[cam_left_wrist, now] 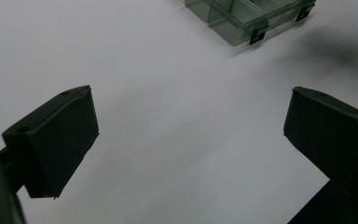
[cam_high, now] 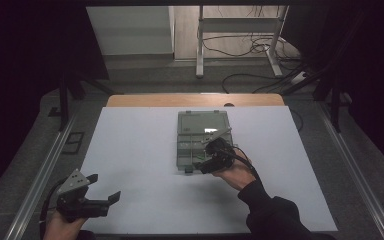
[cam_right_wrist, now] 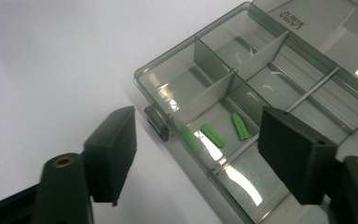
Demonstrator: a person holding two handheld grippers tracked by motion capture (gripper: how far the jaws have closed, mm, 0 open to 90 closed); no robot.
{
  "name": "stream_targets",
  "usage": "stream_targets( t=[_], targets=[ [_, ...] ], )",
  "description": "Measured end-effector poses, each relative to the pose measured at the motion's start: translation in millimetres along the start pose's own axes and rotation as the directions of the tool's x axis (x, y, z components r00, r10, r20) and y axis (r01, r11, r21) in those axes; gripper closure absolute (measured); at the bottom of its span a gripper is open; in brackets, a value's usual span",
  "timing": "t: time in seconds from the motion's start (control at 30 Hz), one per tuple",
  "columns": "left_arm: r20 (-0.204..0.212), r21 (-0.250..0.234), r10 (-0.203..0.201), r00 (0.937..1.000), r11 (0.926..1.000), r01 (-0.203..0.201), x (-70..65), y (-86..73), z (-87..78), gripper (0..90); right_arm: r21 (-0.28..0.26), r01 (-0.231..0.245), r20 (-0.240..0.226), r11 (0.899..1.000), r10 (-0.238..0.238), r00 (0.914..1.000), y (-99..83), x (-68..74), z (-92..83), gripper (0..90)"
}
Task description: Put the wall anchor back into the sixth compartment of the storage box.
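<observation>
A clear grey compartment box point(cam_high: 180, 150) lies open on the white sheet point(cam_high: 130, 150), its lid folded back toward the far side. In the right gripper view, three small green plugs point(cam_right_wrist: 213, 135) lie in one compartment near the box's front wall point(cam_right_wrist: 168, 60), beside a dark latch point(cam_right_wrist: 157, 122). My right gripper point(cam_high: 202, 164) hovers over that front edge, open, with its pads point(cam_right_wrist: 114, 149) clear of the plugs and nothing held. My left gripper point(cam_high: 104, 187) rests at the front left of the sheet, open and empty point(cam_left_wrist: 191, 126). A corner of the box point(cam_left_wrist: 242, 23) shows ahead of it.
The sheet covers a wooden table whose edge point(cam_high: 195, 100) shows at the back. Metal rails point(cam_high: 40, 170) run along both sides. Beyond the table stand a white frame's legs point(cam_high: 199, 55) and loose cables point(cam_high: 250, 47) on the floor.
</observation>
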State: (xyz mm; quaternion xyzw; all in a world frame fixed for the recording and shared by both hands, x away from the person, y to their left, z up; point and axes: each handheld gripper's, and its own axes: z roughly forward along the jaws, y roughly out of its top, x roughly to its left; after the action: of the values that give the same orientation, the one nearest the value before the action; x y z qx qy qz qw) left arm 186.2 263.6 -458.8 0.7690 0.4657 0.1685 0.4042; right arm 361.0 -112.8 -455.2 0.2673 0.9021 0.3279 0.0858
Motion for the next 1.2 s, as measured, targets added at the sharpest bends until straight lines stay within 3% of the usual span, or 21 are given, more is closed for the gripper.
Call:
stream_targets(
  t=[0.17, 0.57, 1.2],
  targets=[
    [0.000, 0.001, 0.002, 1.0000, 1.0000, -0.002, -0.1, 0.1, 0.1, 3.4, -0.030, -0.001, 0.005, 1.000, 0.002, 1.0000, -1.3, 5.2, -9.1, 19.7],
    [0.001, 0.000, -0.001, 1.0000, 1.0000, 0.001, 0.0, 0.1, 0.1, 3.5, -0.078, -0.003, -0.008, 0.997, 0.002, 1.0000, -12.7, 13.0, -29.9, 14.5],
    [-0.001, -0.001, -0.004, 1.0000, 1.0000, 0.004, 0.1, -0.2, -0.2, 3.4, -0.108, -0.033, 0.046, 0.994, 0.038, 0.9982, -48.5, 18.8, -73.1, 0.0]
  ],
)
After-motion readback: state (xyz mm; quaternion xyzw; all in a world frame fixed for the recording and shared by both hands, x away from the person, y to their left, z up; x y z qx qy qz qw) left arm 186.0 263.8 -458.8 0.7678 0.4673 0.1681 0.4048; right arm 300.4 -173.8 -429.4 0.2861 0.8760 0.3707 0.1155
